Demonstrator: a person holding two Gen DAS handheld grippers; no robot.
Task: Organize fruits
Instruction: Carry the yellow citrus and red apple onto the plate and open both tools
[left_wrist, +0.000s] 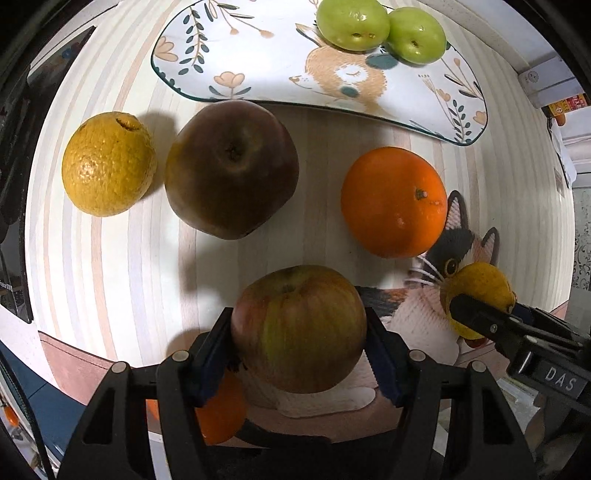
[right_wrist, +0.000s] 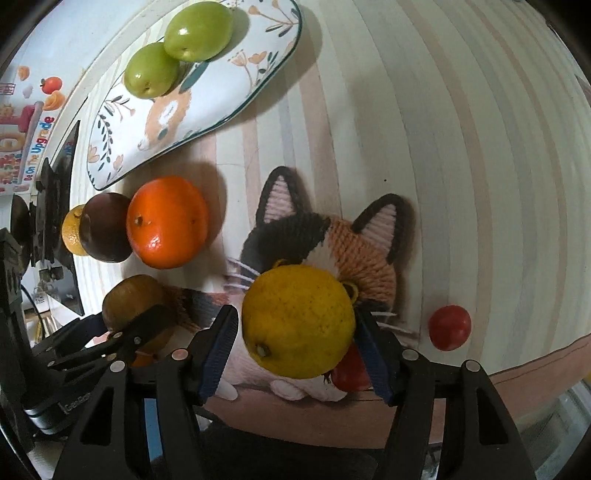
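My left wrist camera is looking steeply down along its own fingers at the striped table (left_wrist: 110, 280), sitting close above the fruit with the floral plate (left_wrist: 258, 48) lying across the top of its view; my right wrist camera is looking down the same way from further right, close over the cat mat (right_wrist: 325, 236), with the plate (right_wrist: 258, 48) off at its upper left. Both views are sharing the plate, the bright orange (left_wrist: 393, 201) (right_wrist: 166, 221), the dark apple (left_wrist: 231, 170) (right_wrist: 105, 227) and the mat (left_wrist: 421, 314); each is also catching the other gripper at its edge.
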